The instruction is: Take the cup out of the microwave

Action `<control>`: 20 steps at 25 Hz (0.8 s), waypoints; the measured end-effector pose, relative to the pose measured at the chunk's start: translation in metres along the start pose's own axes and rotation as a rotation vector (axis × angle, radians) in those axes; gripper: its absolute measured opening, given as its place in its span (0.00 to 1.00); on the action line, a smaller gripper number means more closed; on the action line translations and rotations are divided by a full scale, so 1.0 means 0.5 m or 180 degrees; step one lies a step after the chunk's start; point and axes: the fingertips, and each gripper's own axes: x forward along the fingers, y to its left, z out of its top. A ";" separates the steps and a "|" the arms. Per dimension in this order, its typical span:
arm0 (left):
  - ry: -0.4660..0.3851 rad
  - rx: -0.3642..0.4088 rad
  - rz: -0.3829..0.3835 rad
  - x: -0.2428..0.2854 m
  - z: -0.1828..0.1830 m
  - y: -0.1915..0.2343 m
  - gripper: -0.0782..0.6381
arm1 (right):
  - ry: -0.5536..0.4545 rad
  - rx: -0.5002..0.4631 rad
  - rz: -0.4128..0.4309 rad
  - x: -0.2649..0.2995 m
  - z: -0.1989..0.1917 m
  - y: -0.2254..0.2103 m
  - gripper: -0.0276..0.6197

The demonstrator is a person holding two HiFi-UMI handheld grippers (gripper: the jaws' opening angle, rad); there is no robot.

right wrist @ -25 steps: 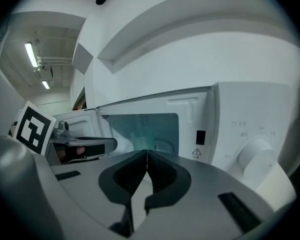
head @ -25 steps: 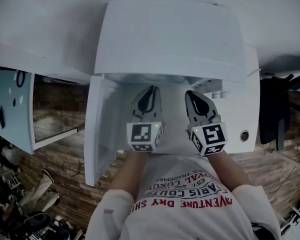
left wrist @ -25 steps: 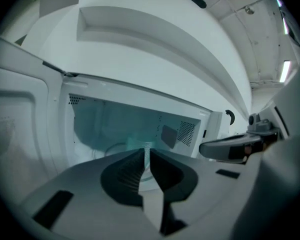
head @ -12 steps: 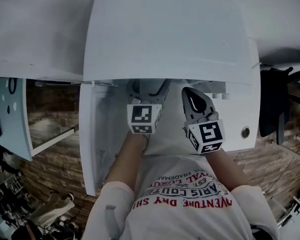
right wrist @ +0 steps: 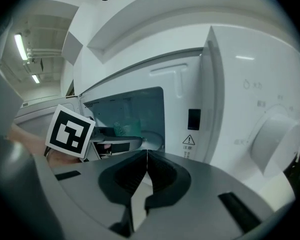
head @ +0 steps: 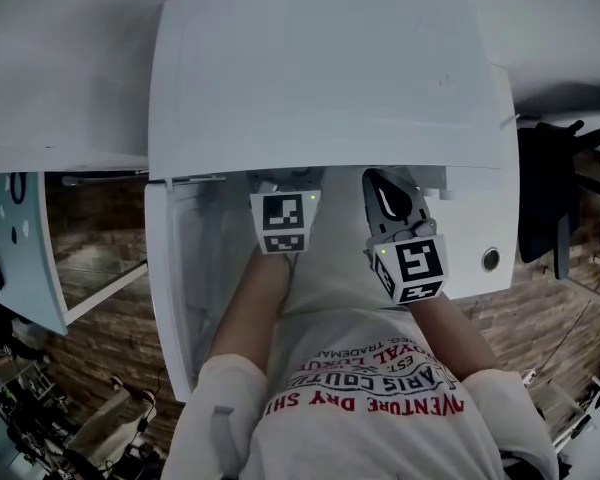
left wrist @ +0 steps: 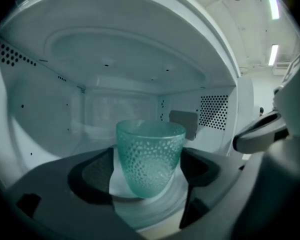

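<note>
A teal dotted glass cup [left wrist: 150, 156] stands upright on the turntable [left wrist: 155, 209] inside the white microwave [head: 320, 78]. My left gripper [left wrist: 149, 186] reaches into the cavity. Its jaws are opening, with the cup between them and both pads clear of the glass. In the head view only its marker cube [head: 283, 223] shows, the jaws hidden under the microwave's top. My right gripper [right wrist: 146, 159] is shut on nothing and hangs outside, in front of the opening and the control panel. From there the cup [right wrist: 126, 129] shows small in the cavity.
The microwave door [head: 175, 298] hangs open to the left. A control panel with a round dial [right wrist: 272, 146] is at the right of the cavity. Perforated cavity walls [left wrist: 212, 111] close in on both sides. A pale blue board [head: 20, 248] stands far left.
My left gripper has pushed forward into the microwave, so its jaws went out of sight under the top. My right gripper has barely shifted.
</note>
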 end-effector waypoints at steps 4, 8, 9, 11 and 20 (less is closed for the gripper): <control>0.0087 0.0025 0.0045 0.010 -0.005 0.006 0.67 | -0.0007 0.0000 -0.0025 -0.003 -0.001 -0.005 0.06; 0.0122 0.0035 0.0037 0.009 -0.008 0.008 0.62 | 0.0002 0.0006 -0.0033 -0.003 -0.004 -0.007 0.06; 0.0129 0.0033 0.0021 0.009 -0.008 0.007 0.62 | 0.0003 0.0006 -0.0033 -0.003 -0.004 -0.007 0.06; 0.0150 0.0034 0.0000 0.008 -0.008 0.003 0.62 | -0.0001 -0.0004 -0.0032 -0.005 -0.003 -0.007 0.06; 0.0164 0.0000 0.0014 -0.035 -0.004 -0.013 0.62 | -0.0044 -0.0057 0.0033 -0.027 0.009 0.007 0.06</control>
